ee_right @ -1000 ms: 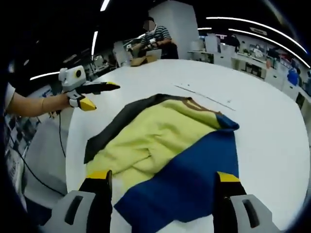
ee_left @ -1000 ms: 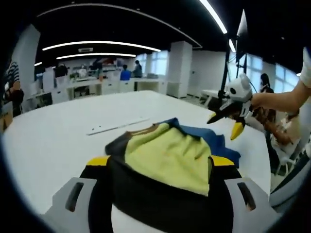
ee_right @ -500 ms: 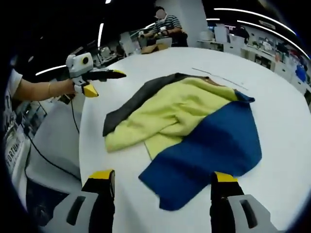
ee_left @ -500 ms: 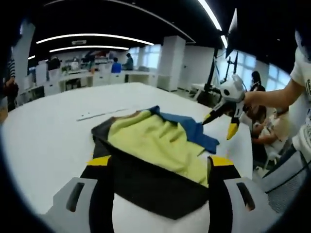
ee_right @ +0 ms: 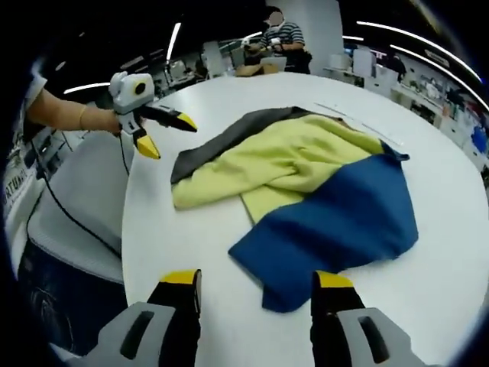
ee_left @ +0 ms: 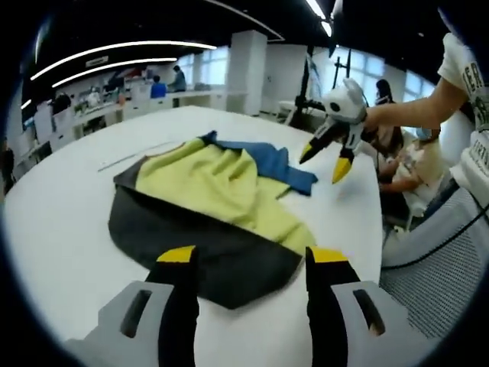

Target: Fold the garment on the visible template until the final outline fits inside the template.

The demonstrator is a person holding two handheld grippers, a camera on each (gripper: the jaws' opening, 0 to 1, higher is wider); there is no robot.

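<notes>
The garment [ee_right: 306,183] — yellow, blue and dark grey — is seen lying rumpled on the white desk [ee_right: 458,252], touched by neither gripper. The left gripper [ee_left: 248,264] is held above the near edge with fingers spread; the right gripper [ee_right: 256,287] — fingers likewise apart — grips nothing.

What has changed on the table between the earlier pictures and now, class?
Both grippers, the left gripper and right gripper, have drawn back from the garment, so its near edges no longer lie between their open jaws. The garment stays spread on the white table, held by neither.
</notes>
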